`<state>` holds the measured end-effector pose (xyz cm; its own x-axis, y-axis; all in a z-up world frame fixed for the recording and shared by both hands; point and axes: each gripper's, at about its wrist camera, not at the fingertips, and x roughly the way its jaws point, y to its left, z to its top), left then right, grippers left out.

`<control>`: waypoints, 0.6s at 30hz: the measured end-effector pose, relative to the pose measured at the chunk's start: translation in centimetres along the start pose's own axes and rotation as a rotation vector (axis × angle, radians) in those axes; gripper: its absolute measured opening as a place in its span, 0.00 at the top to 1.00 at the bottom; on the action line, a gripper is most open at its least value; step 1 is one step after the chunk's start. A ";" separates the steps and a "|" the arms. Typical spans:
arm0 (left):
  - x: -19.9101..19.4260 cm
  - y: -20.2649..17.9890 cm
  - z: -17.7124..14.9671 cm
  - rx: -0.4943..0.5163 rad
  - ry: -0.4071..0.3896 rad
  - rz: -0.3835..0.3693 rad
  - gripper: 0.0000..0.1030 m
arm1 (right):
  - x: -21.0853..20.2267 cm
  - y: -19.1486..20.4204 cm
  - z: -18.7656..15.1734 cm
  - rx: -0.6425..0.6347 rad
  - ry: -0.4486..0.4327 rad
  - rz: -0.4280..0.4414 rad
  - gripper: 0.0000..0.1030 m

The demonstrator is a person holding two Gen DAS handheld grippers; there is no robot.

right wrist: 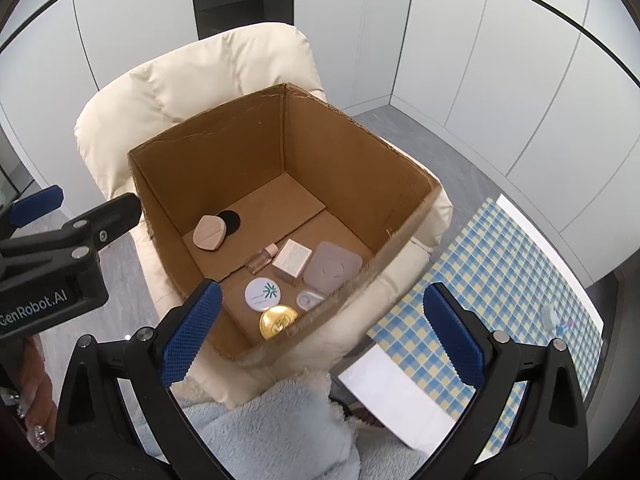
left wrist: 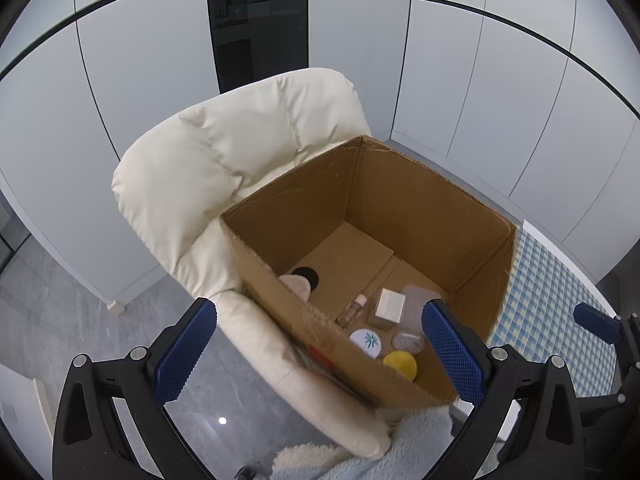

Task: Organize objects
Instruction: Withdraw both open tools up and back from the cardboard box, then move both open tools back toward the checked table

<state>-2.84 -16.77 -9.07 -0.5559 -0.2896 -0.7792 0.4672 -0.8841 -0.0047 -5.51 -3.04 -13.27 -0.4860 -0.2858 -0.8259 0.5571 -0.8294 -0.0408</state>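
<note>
Grippers left [left wrist: 320,344] and right [right wrist: 322,334] agape above filled cardboard box [right wrist: 340,148]

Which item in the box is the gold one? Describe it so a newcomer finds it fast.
Look into the open cardboard box sitting on the cream armchair. In its near corner lies a round gold lid, just below the white round compact. It is the only shiny metallic item there.
</note>
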 end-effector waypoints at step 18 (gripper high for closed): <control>-6.2 -0.4 -4.9 0.055 0.016 -0.043 0.01 | -7.3 0.3 -5.5 0.027 -0.037 0.000 0.01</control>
<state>3.80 -12.82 -7.37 -0.5634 -0.2453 -0.7889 0.4041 -0.9147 -0.0041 1.95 1.43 -10.33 -0.5114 -0.3027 -0.8043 0.5388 -0.8420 -0.0257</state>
